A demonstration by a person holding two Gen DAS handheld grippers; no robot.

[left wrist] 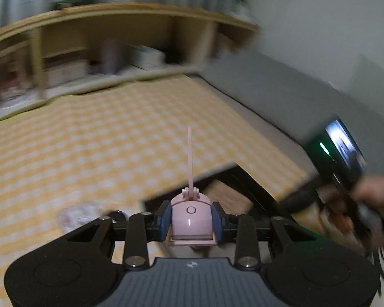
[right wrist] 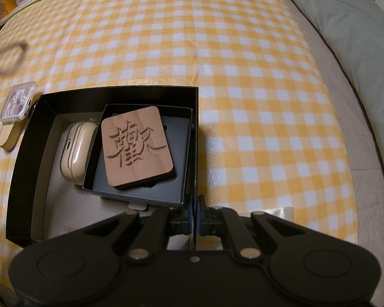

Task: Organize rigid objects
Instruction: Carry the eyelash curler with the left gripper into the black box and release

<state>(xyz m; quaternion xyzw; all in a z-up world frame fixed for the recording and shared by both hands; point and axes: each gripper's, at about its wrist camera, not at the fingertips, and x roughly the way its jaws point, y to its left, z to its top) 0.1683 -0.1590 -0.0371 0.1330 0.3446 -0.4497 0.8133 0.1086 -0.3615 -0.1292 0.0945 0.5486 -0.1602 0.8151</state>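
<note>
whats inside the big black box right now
Inside the big black box: a beige case and a smaller black box holding a carved wooden tile. Whatever lies under the tile is covered.

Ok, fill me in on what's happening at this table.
A person is sorting small items into a black box on a yellow checked cloth. The left gripper carries a small pink gadget clamped between its pads. The right gripper pinches the box's right wall. Inside lie a carved wooden coaster and a beige case.
</note>
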